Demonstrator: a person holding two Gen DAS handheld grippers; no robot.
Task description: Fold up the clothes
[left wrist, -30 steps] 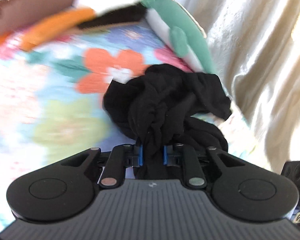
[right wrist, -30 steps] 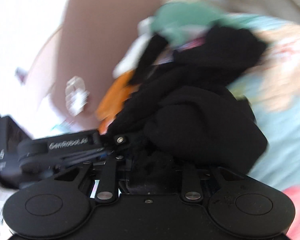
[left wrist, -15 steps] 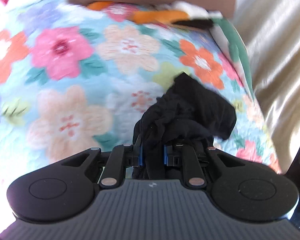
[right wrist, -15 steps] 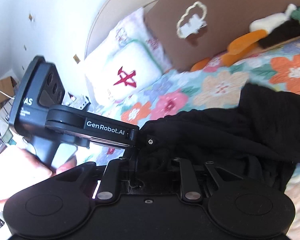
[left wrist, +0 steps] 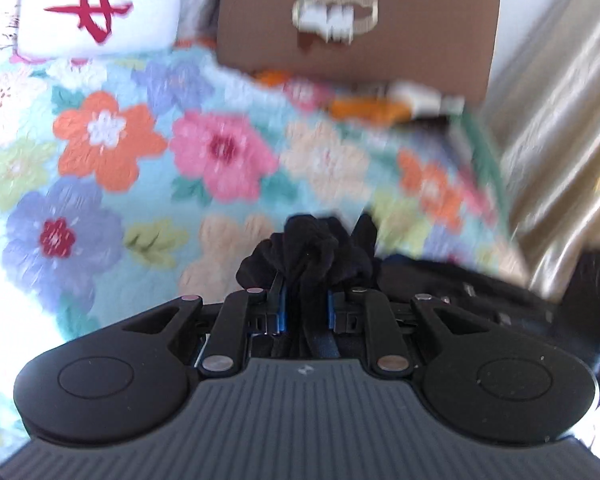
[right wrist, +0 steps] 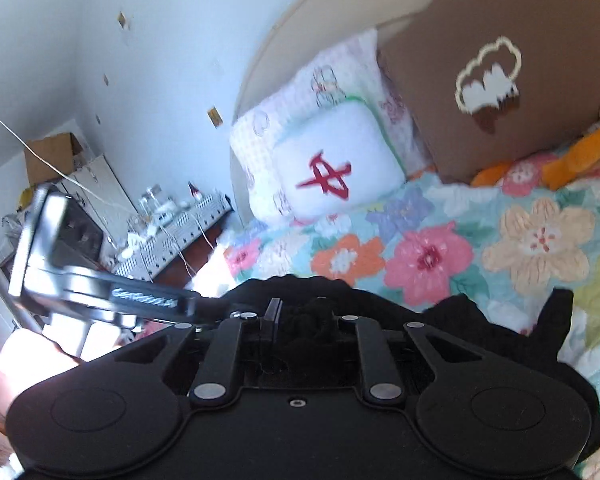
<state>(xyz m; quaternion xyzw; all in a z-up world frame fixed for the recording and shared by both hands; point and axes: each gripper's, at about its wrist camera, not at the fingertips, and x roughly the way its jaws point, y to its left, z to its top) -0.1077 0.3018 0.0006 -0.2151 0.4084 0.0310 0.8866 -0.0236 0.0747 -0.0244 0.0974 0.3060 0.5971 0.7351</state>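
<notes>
The left gripper (left wrist: pixel 303 300) pinches a bunched fold of the black garment (left wrist: pixel 312 240) at lower centre, over the floral quilt (left wrist: pixel 112 140). The right gripper (right wrist: pixel 298 320) seems clamped on the same garment (right wrist: pixel 480 328), though dark cloth hides its fingertips.

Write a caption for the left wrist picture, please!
Left gripper pinches a bunched black garment above the flowery quilt, facing a brown box.

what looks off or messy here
The black garment is bunched into a crumpled wad in the left claw, not spread flat on the quilt. The right claw grips another part of it. Nothing looks spilled or damaged.
</notes>
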